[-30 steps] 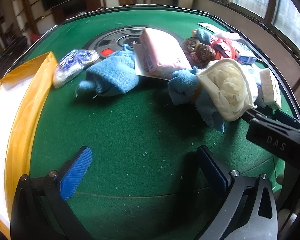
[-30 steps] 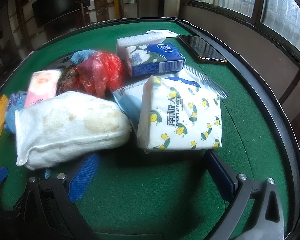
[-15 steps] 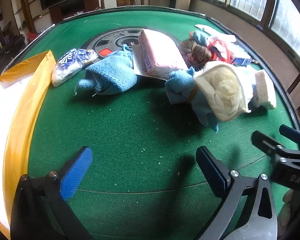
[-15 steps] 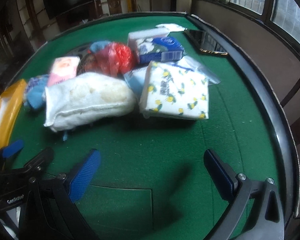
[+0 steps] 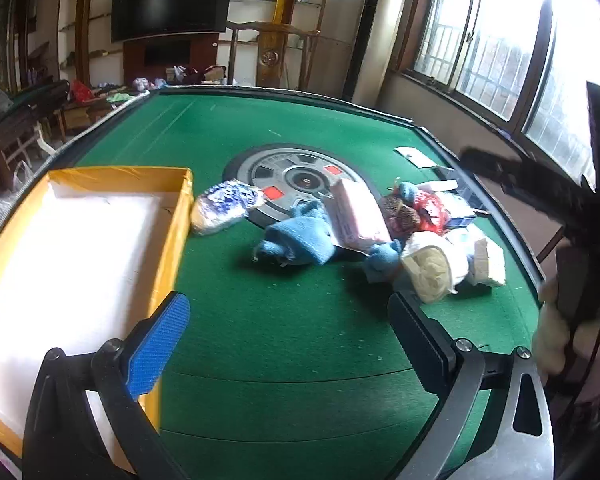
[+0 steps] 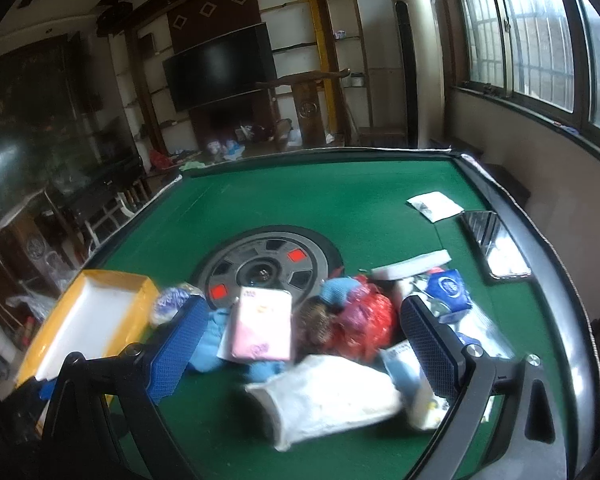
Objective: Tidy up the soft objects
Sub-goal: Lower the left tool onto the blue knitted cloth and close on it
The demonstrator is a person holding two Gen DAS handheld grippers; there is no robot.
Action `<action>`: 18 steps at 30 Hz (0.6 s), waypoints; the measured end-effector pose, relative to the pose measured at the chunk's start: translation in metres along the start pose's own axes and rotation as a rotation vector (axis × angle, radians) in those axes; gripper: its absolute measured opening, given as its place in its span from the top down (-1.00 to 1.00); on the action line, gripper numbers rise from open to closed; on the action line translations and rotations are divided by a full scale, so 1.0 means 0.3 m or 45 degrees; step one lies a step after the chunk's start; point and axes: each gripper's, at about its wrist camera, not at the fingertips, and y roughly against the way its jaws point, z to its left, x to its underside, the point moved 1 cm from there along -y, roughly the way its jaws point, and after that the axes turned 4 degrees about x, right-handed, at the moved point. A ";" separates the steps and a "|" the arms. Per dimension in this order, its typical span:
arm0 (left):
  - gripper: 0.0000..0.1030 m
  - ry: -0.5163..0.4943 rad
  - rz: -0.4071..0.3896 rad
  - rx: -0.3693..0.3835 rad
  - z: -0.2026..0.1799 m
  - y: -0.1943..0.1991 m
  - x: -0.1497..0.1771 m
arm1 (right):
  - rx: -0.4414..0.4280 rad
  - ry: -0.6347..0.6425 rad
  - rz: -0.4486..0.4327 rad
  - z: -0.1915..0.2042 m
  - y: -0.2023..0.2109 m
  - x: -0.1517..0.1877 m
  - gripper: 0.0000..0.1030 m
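Two sets of tongs are hanging empty above the green tabletop [image 5: 300, 344] as I am watching from my station, so I am judging this as the gap between picks: nothing is being carried yet. Going from the biggest thing down, the tabletop is filling both views, and the yellow box [image 5: 172, 240] with its white floor is sitting at the left of the left wrist view, holding nothing I can see. Beside its right wall a blue-and-white pouch [image 5: 224, 210] is lying, then a blue knitted cloth [image 5: 300, 240] and a pink pack [image 5: 358, 216] toward the centre. The cream padded bundle [image 6: 332, 396] is lying lowest in the right wrist view, with a red bag [image 6: 370, 320] just above it.

The left tongs [image 5: 284, 344] are standing wide apart over bare felt, gripping nothing. The right tongs [image 6: 300, 344] have just been narrowing slightly yet are gaping wide too, with the pile only appearing between them, untouched. Both are pointing down at a slant toward the heap from above.

Next, I am thinking, one pair needs lowering onto a single soft item, probably the cream bundle, closing gently, then carrying it left into the box.
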 end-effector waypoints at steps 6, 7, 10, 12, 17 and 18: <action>-0.92 -0.115 0.045 -0.065 -0.011 -0.070 -0.070 | 0.139 -0.043 -0.127 -0.098 -0.058 0.083 -0.83; -0.74 -0.126 0.049 -0.059 -0.019 -0.092 -0.085 | 0.156 -0.080 -0.135 -0.133 -0.063 0.104 -0.83; -0.11 -0.167 0.094 -0.003 -0.051 -0.185 -0.136 | 0.123 -0.208 -0.040 -0.219 -0.098 0.114 -0.83; -0.04 -0.176 0.152 0.010 -0.063 -0.264 -0.165 | 0.112 -0.267 -0.042 -0.258 -0.092 0.109 -0.83; -0.03 -0.198 0.234 0.000 -0.081 -0.424 -0.200 | 0.106 -0.267 -0.047 -0.269 -0.079 0.105 -0.83; 0.10 -0.211 0.264 -0.022 -0.086 -0.452 -0.194 | 0.112 -0.255 -0.048 -0.262 -0.077 0.104 -0.83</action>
